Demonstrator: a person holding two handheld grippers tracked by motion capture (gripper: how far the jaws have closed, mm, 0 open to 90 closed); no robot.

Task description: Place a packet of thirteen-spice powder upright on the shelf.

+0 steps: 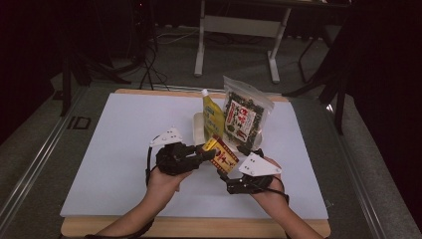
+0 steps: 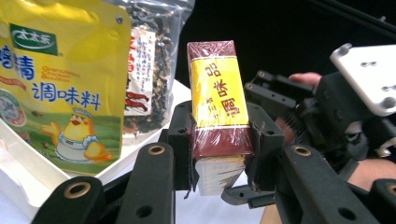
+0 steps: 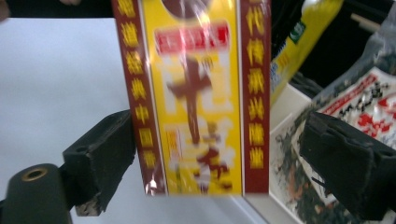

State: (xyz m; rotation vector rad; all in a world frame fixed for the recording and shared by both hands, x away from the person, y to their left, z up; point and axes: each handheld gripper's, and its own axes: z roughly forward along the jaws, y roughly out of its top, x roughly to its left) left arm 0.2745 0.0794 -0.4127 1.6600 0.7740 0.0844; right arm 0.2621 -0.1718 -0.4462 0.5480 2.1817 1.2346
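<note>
left black two-jaw gripper (image 1: 209,153) clamped tight, right black two-jaw gripper (image 1: 222,175) jaws spread wide (not pinching), both forearms low

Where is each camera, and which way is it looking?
High view: sits above the table, looking forward and down; shows both forearms, the left hand-held gripper and right hand-held gripper.
Left gripper view: rides the left hand-held gripper, looking along its jaws clamped on the box; the other hand shows beyond.
Right gripper view: rides the right hand-held gripper, jaws open either side of the box.
Shared: the box, the yellow pouch.
</note>
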